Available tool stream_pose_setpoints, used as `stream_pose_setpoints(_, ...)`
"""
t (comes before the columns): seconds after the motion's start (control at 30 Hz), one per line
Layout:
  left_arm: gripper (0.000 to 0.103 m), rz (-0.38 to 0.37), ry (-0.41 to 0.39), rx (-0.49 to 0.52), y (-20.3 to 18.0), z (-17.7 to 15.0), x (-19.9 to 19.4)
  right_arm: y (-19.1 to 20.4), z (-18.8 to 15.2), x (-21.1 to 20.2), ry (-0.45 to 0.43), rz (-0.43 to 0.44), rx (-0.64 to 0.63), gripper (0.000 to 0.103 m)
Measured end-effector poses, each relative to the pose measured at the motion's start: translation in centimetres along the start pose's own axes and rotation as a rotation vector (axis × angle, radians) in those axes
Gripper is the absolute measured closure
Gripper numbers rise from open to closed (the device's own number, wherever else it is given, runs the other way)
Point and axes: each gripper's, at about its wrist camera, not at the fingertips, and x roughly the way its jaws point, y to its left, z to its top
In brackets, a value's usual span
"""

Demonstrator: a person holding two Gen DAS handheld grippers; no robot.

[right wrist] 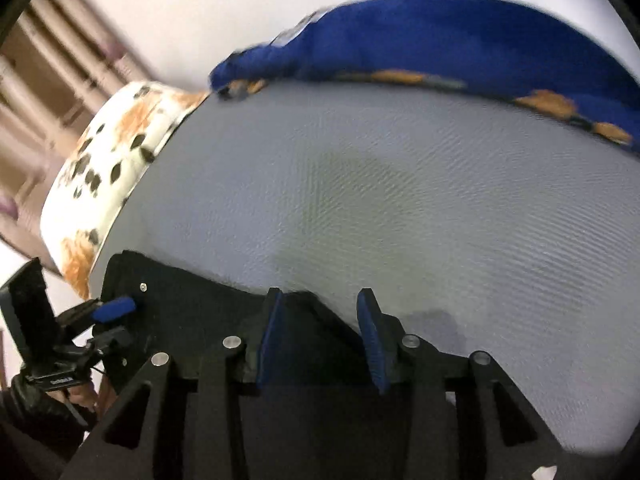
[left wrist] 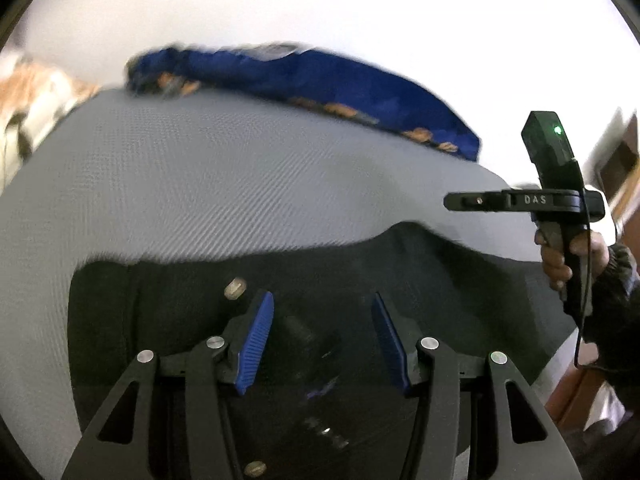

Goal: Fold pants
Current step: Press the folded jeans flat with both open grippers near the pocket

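Black pants (left wrist: 192,312) lie on the grey bed cover (left wrist: 200,168), with a metal button (left wrist: 235,288) near my left finger. My left gripper (left wrist: 322,312) is open just above the pants, nothing between its blue pads (left wrist: 256,344). In the right wrist view the pants (right wrist: 192,312) fill the lower left, their edge running under my right gripper (right wrist: 320,304), which is open with the cloth edge between its blue pads (right wrist: 372,344). The right gripper's body shows in the left wrist view (left wrist: 560,200), held by a hand. The left gripper shows in the right wrist view (right wrist: 108,312).
A blue blanket with orange patches (left wrist: 320,76) lies along the far edge of the bed, also seen in the right wrist view (right wrist: 460,40). A white pillow with orange and black spots (right wrist: 116,168) sits at the bed's left end. A white wall stands behind.
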Motion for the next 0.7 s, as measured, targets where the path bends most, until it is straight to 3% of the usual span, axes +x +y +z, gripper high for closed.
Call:
stream_pose_setpoints(0.17,0.05,-0.095,0.02,0.102,-4.6,2.1,2.9,-2.1,-3.8,-2.4,-0.001,-0.082,0.063,0.066)
stream_pose_setpoints(0.37,0.05,-0.189,0.13,0.151,-8.8,3.6,9.0,-4.7,-7.4,-1.8,0.025,-0.1,0.146,0.066)
stream_pose_setpoints(0.43,0.05,-0.175,0.154,0.17,-9.6,3.8,10.9,-5.5,-7.9,-1.7,0.014,-0.121,0.166,0.068)
stream_pose_setpoints(0.6,0.051,-0.052,0.197,0.127,-8.5,4.0,14.1,-9.4,-8.7,-3.3,-0.035,-0.223,0.221,0.07)
stream_pose_setpoints(0.7,0.051,-0.054,0.188,0.123,-8.0,3.7,14.2,-12.1,-9.5,-4.5,-0.054,-0.205,0.282,0.087)
